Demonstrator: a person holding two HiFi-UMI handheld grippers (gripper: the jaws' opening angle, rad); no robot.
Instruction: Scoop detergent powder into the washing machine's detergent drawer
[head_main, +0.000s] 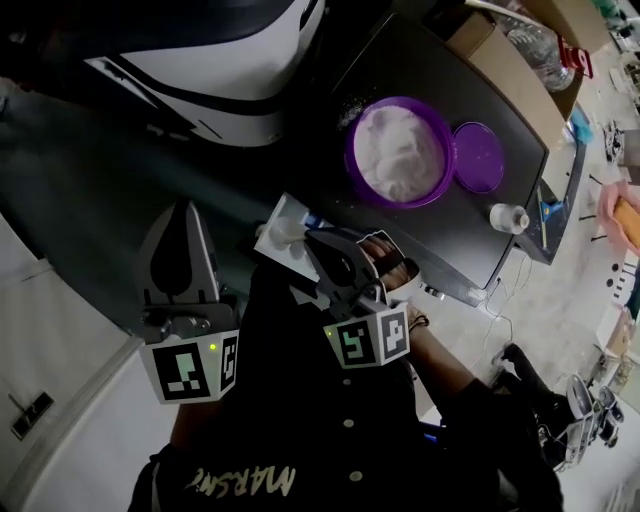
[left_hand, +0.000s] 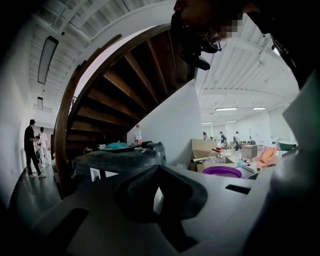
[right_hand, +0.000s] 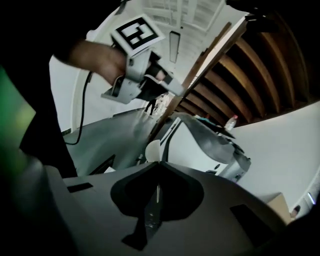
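In the head view we see the purple powder tub (head_main: 400, 150) open on the black table (head_main: 412, 62) (its lid (head_main: 477, 157) lies just beside it). In the left gripper view we find the left gripper (left_hand: 159, 169) with its jaws together and empty. In the right gripper view the right gripper (right_hand: 159, 166) is clamped on the white scoop (right_hand: 152, 150) by its handle.
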